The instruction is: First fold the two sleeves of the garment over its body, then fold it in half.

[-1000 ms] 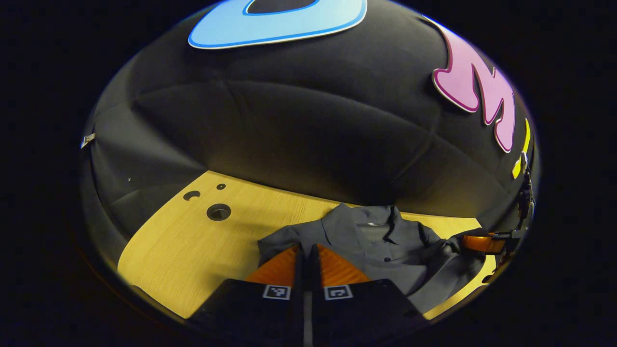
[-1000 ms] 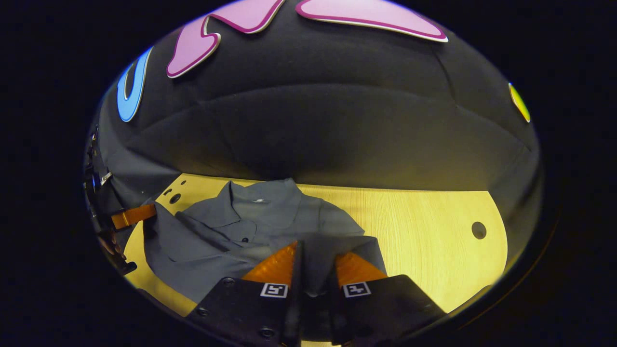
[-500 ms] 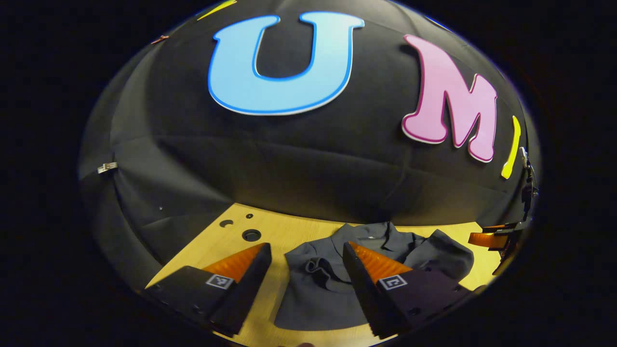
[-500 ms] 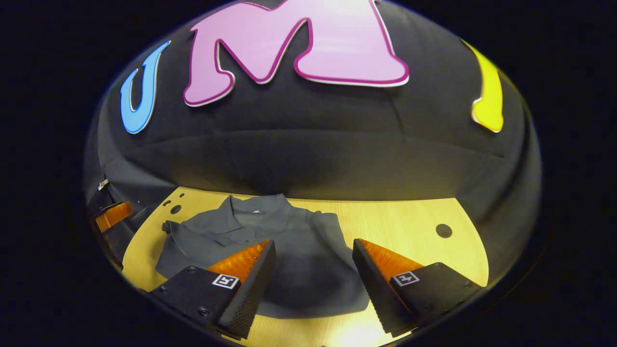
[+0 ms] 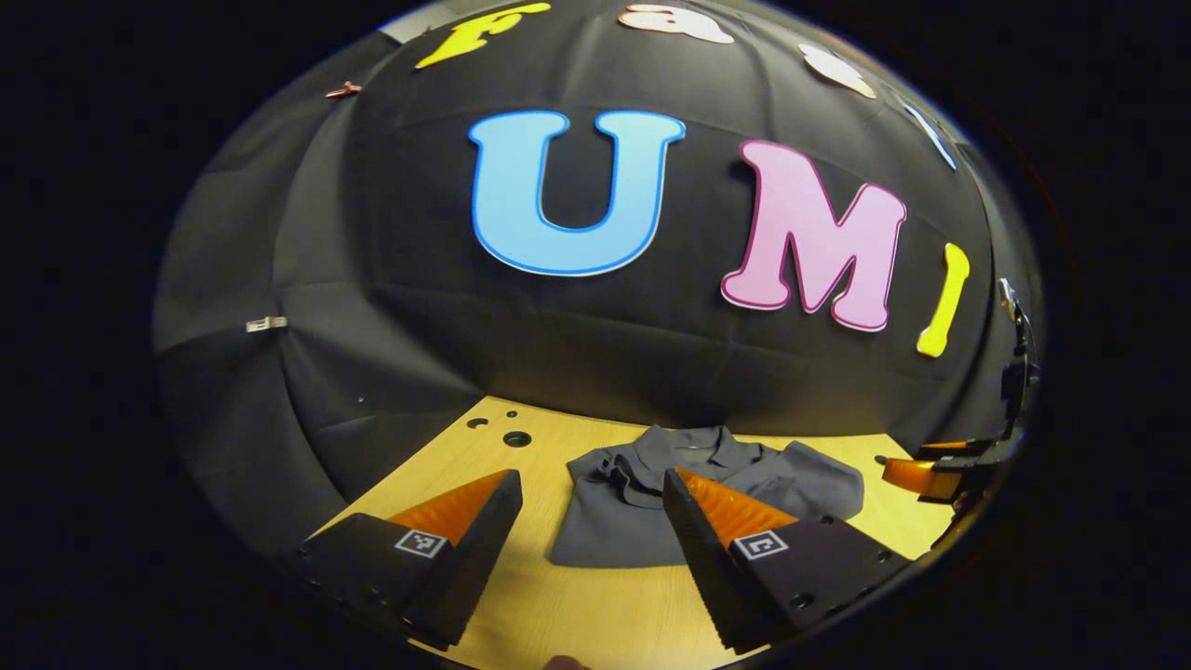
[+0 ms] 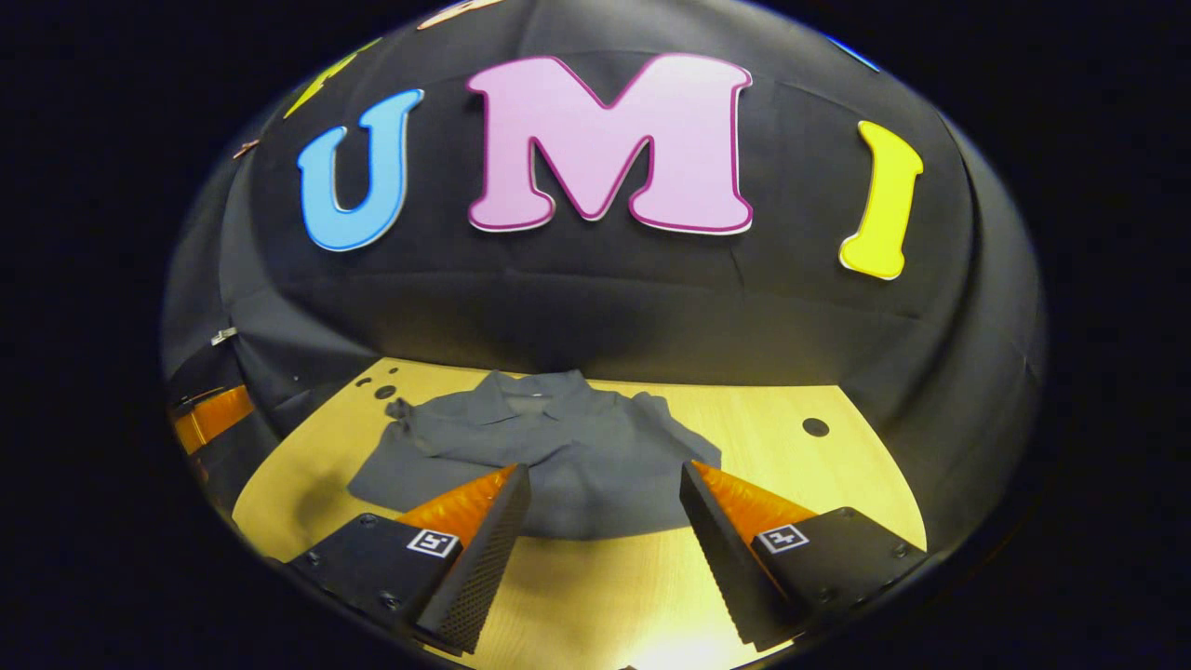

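Note:
A grey collared shirt (image 5: pixel 642 507) (image 6: pixel 549 447) lies folded in a compact bundle on the wooden table (image 5: pixel 595 614), collar toward the back wall. My left gripper (image 5: pixel 591 489) is open, raised above the table in front of the shirt, with nothing between its fingers. My right gripper (image 6: pixel 605 479) is open too, held above the shirt's near edge and apart from the cloth. At the right edge of the left gripper view I see the right gripper (image 5: pixel 940 470); the left gripper (image 6: pixel 209 417) appears at the left edge of the right gripper view.
The table (image 6: pixel 595 596) has round holes (image 5: pixel 516 438) at its far left and one hole (image 6: pixel 816 427) at the far right. The black cloth wall rises just behind the shirt. Bare wood lies between the shirt and the near edge.
Both grippers went from shut on the shirt's cloth to open, letting it drop, then rose and drew back. The shirt now lies folded and looks smaller and farther away.

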Tool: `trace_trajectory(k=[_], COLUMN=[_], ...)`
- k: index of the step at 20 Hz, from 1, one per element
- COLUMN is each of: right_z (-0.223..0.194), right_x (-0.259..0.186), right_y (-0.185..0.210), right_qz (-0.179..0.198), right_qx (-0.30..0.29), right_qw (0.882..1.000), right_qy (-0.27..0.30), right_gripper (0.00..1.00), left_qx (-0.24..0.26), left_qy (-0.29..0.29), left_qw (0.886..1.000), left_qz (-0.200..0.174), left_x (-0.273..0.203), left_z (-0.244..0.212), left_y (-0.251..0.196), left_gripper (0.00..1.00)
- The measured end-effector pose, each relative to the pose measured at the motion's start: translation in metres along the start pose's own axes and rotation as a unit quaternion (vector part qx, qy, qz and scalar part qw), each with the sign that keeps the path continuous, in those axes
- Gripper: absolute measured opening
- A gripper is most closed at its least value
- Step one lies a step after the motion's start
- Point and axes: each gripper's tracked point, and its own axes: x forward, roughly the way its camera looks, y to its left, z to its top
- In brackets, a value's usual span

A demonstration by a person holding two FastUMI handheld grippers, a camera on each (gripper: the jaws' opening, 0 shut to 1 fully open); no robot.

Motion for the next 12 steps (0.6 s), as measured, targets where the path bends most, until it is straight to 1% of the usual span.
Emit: trace_trajectory(k=[3,5,9,12], right_z=[-0.011,-0.022,-0.049,-0.077], right_x=[-0.038,-0.061,-0.105,-0.127], right_y=[0.019,0.032,0.053,0.064], right_qz=[0.007,0.016,0.027,0.032], right_qx=[-0.001,0.001,0.01,0.014], right_qw=[1.0,1.0,0.999,0.998], right_qy=[-0.005,0.003,0.023,0.048], right_gripper=[1.0,0.99,0.99,0.99], left_qx=[-0.007,-0.007,-0.041,-0.038], left_qy=[-0.001,0.005,0.04,0.054], left_qw=[1.0,1.0,0.998,0.998], left_qz=[0.015,0.024,0.02,0.023], left_x=[-0.038,-0.059,-0.094,-0.116], left_z=[-0.014,-0.026,-0.049,-0.06], left_y=[0.018,0.027,0.032,0.036], left_gripper=[0.96,0.96,0.96,0.96])
